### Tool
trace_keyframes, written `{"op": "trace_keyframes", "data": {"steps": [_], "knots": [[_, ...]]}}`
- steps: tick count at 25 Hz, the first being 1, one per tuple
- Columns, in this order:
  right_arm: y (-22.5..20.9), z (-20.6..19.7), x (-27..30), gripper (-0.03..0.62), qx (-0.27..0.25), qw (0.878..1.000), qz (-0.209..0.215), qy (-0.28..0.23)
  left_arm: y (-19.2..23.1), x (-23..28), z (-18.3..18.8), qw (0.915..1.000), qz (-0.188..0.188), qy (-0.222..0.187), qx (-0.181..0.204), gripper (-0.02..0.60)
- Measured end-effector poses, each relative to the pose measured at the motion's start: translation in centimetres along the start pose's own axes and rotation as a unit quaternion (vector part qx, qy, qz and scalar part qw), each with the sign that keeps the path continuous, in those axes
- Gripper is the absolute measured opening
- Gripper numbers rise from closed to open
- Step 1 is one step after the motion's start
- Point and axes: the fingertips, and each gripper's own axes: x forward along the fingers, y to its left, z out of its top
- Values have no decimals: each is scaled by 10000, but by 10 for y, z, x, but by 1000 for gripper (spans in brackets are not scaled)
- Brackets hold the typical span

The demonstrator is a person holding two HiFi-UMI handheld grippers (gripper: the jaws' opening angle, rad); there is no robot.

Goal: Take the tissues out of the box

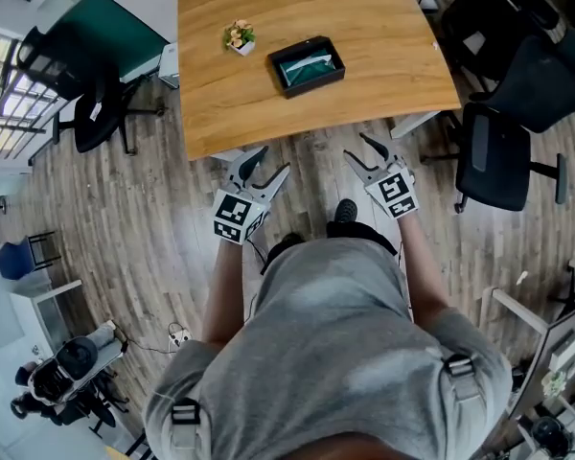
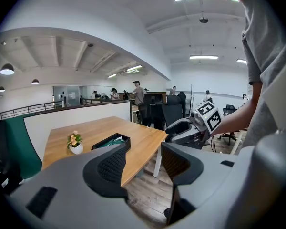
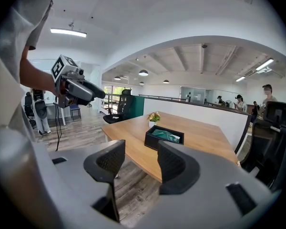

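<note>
Jaws of both tools stand wide apart with nothing gripped. The left gripper (image 2: 143, 162) shows only wood-plank floor (image 2: 148, 199) and the near table corner through its gap, and the right gripper (image 3: 136, 165) shows the same floor and table edge between its ribbed black pads (image 3: 107, 162). In the head view each gripper is held low in front of the person (image 1: 335, 353), the two side by side but apart. Both hang over the floor just short of the near edge of the table (image 1: 383, 27), jaws pointing toward it, with a marker cube (image 1: 232, 217) facing up on the left one. Neither touches the table or anything on it. The black box (image 1: 289, 84) lies open-topped near the middle of the wooden table, well apart from both grippers and a little turned against the table's edges. The tissues (image 1: 310, 63) lie inside it as a green pack with a pale patch, below the rim. A small white flower pot (image 1: 239, 38) stands on the table near the box, on its left in the head view and not touching it. A black office chair (image 1: 498, 156) stands on the floor off the table's right corner, and another (image 1: 96, 113) off the left side.
</note>
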Motion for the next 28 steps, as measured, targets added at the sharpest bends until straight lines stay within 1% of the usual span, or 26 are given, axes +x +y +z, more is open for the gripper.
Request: {"op": "trace_keyframes", "data": {"steps": [8, 15, 20, 28], "knots": [[-31, -11, -3, 221, -168, 9994, 297, 4, -12, 20, 9, 9994, 352, -34, -50, 245], [-39, -14, -2, 219, -180, 9988, 451, -17, -18, 23, 13, 9986, 532, 5, -70, 245], [-41, -16, 1, 219, -209, 9986, 493, 27, -17, 30, 13, 9985, 537, 13, -107, 245], [-59, -17, 2, 218, -290, 9985, 442, 124, -8, 54, 22, 9988, 461, -81, -141, 245]]}}
